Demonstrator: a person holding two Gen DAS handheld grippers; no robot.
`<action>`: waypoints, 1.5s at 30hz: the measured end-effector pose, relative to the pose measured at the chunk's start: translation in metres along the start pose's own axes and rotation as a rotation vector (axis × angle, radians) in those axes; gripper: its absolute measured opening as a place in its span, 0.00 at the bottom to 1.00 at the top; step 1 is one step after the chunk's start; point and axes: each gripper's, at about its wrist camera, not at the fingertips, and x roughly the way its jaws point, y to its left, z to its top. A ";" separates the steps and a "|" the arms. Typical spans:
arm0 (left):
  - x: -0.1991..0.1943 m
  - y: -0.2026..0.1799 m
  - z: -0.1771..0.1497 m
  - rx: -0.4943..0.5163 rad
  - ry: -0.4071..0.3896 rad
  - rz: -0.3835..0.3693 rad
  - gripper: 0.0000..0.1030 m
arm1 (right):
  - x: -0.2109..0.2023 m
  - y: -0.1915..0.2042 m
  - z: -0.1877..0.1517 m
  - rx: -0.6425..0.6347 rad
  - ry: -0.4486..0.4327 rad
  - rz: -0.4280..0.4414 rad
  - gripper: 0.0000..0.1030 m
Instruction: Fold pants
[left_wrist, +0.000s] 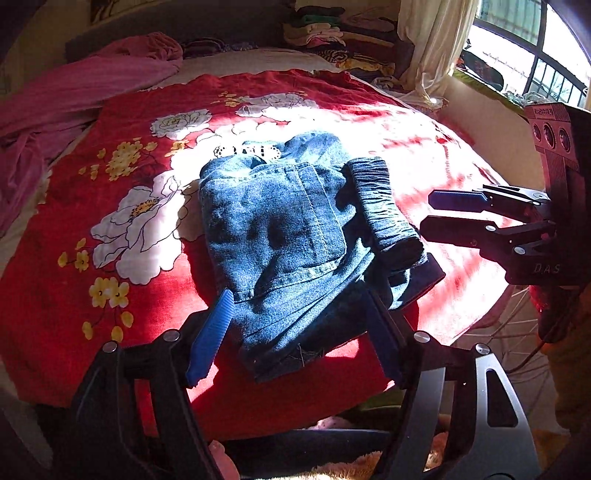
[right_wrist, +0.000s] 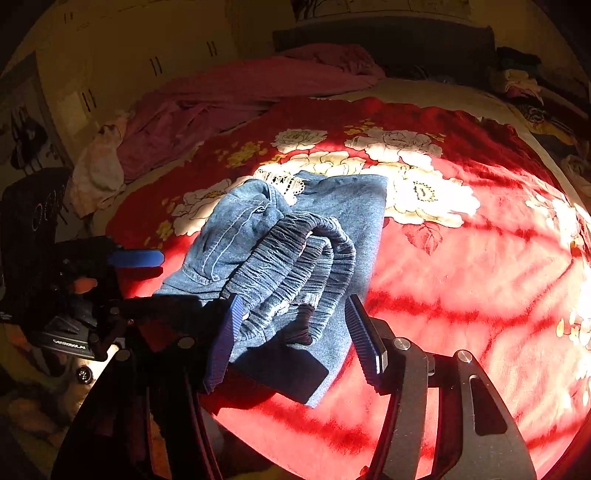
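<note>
Blue denim pants (left_wrist: 273, 229) lie folded into a compact bundle on a red flowered blanket (left_wrist: 74, 280). Their ribbed elastic waistband (left_wrist: 384, 206) is draped over the right side. My left gripper (left_wrist: 299, 332) is open at the near edge of the bundle, one finger on each side of the hem, and its pads are not pressing the cloth. My right gripper (left_wrist: 430, 212) hovers open just right of the waistband with nothing between its fingers. In the right wrist view the waistband (right_wrist: 295, 266) and pants (right_wrist: 236, 229) lie just ahead of the open right gripper (right_wrist: 295, 332). The left gripper (right_wrist: 155, 266) shows at the left.
A crumpled pink blanket (left_wrist: 85, 85) lies at the far left of the bed. Stacked clothes (left_wrist: 332, 33) sit at the head, beside a pale curtain (left_wrist: 428, 44) and a bright window (left_wrist: 517, 55). A wardrobe (right_wrist: 110, 66) stands beyond the bed. Sunlight glares on the blanket's right side.
</note>
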 end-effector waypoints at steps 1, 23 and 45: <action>-0.002 0.004 0.000 -0.009 -0.005 0.003 0.62 | -0.001 0.001 0.000 -0.002 -0.001 0.004 0.54; 0.026 0.015 -0.010 -0.057 0.076 -0.015 0.63 | 0.026 0.010 -0.014 -0.001 0.090 0.033 0.30; -0.001 0.036 0.006 -0.127 -0.014 0.061 0.70 | -0.031 -0.018 0.010 0.068 -0.094 -0.189 0.69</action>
